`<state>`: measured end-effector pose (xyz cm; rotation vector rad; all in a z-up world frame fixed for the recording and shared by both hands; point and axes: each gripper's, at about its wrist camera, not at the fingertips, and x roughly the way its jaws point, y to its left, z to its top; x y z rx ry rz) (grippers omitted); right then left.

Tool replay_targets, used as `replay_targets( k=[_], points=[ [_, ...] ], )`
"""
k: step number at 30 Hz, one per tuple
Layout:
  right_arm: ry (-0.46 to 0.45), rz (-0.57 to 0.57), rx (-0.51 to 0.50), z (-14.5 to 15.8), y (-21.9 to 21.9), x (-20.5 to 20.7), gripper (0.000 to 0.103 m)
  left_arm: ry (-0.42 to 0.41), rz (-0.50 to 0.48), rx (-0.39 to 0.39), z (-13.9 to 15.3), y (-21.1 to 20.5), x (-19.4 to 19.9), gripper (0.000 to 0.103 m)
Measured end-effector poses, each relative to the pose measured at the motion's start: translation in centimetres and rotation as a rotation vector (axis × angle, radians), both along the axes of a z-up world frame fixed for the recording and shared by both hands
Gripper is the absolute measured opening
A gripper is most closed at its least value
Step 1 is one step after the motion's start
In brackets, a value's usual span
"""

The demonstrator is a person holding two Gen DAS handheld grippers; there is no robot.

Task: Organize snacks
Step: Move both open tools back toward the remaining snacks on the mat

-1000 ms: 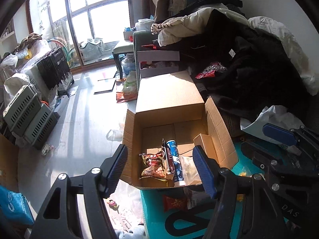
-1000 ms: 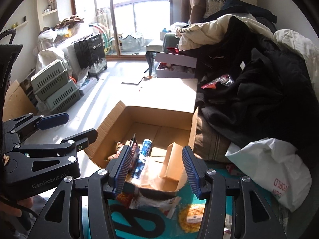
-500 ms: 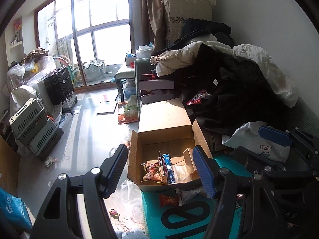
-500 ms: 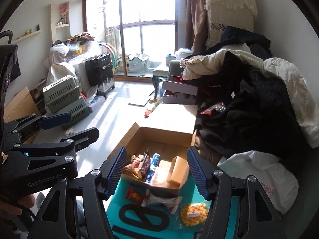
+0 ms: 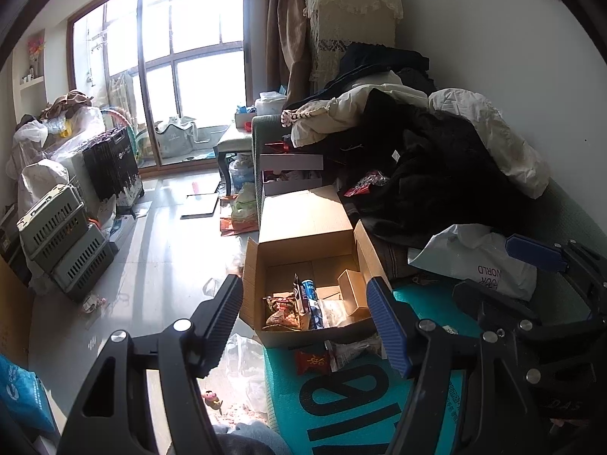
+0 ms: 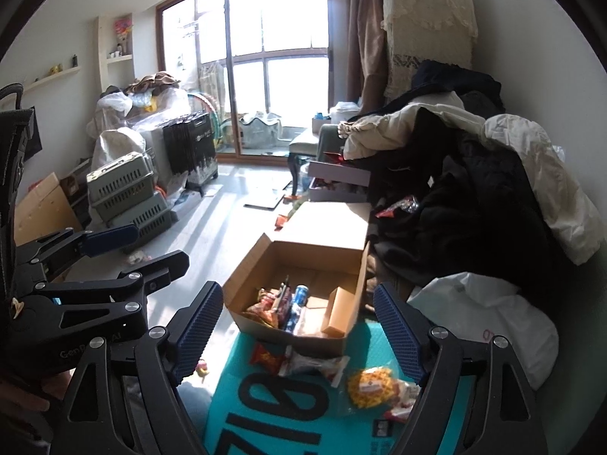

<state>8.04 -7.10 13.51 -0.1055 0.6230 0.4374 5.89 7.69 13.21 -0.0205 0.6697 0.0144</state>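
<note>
While both grippers, left (image 5: 307,314) and right (image 6: 299,326), hang spread and empty, the right's jaws just widening, the cardboard box (image 6: 303,265) gapes half-filled

Box (image 5: 303,223): matt brown cardboard. Snack packs (image 5: 282,305): glossy foil or plastic. Mat (image 6: 288,390): smooth teal. Gripper pads (image 6: 398,330): ribbed blue rubber-like. Bag (image 5: 474,261): thin white plastic.

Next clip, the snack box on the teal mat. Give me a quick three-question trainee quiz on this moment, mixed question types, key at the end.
1. True or false: the cardboard box is closed.
2. Which lies on the teal mat outside the box: A) yellow snack bag B) blue can?
3. What does the right gripper hold?

Key: 1 false, its flaps stand open. 2 A. 3 Nothing; its jaws have just been opening, with nothing between them.
</note>
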Motion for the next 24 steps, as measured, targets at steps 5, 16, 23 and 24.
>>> replay_targets(
  k=[5,16,23,24],
  points=[
    [0.018,-0.008,0.022,-1.4,-0.4,-1.1,0.084,0.008,0.019,-0.003,-1.7,0.4,-1.2,0.067],
    [0.16,-0.05,0.057,-8.2,-2.1,-1.7,0.084,0.086,-0.003,-0.05,-7.0,-0.1,-3.0,0.067],
    [0.242,-0.07,0.049,-12.7,-3.2,-1.8,0.084,0.155,0.001,-0.052,-10.6,-0.8,-3.3,0.067],
    [0.248,-0.069,0.044,-13.3,-3.2,-1.9,0.084,0.161,0.002,-0.055,-11.1,-0.8,-3.4,0.067]
  ],
)
